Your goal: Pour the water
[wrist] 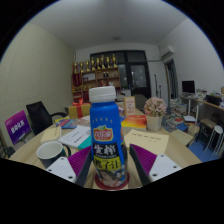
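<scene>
bottle clamped between gripper fingers (cup beside)

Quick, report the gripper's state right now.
Gripper: fingers shut on the bottle, one purple pad pressed to each side, holding it upright above the table.

The bottle stands upright between the fingers of the claw, at the near edge of the worktop; a mug sits left of it (just beside the left finger); a plant pot stands behind, to the right; shelves line the far wall.
</scene>
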Available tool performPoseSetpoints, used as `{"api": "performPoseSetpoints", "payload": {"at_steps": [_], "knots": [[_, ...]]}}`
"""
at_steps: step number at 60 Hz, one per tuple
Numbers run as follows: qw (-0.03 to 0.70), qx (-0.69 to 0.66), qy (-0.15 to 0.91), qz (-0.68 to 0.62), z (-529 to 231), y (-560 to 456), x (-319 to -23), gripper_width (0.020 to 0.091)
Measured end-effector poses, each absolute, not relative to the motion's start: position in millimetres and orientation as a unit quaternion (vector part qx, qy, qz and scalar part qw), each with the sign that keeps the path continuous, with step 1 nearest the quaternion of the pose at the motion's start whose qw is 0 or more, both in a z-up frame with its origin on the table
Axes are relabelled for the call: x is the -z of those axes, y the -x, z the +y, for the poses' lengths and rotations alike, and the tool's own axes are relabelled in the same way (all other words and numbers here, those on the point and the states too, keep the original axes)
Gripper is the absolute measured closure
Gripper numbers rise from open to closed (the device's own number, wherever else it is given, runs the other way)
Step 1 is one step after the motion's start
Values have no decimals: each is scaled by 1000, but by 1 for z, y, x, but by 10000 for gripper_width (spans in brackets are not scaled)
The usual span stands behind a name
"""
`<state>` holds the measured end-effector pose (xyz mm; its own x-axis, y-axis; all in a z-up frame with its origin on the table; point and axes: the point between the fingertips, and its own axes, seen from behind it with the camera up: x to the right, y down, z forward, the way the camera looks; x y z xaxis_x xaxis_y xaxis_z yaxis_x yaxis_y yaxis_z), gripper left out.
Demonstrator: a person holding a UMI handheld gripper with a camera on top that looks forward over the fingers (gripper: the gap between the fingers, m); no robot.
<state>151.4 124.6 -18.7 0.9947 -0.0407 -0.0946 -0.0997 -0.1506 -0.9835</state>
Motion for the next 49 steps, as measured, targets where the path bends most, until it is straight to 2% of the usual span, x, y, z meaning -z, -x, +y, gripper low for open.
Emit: {"api": "performPoseSetpoints", "payload": {"at_steps": [1, 5, 14, 27, 41, 49], "knots": [[648, -21, 760, 47, 123, -153, 18, 309], [648, -11, 760, 43, 109, -156, 18, 269], [651, -14, 758, 31, 60, -146, 6, 281], [672, -30, 740, 18, -49, -121, -19, 283], [672, -32, 739, 37, -148, -113, -25, 281], [663, -12, 748, 25, -180, -110, -20, 280]]}}
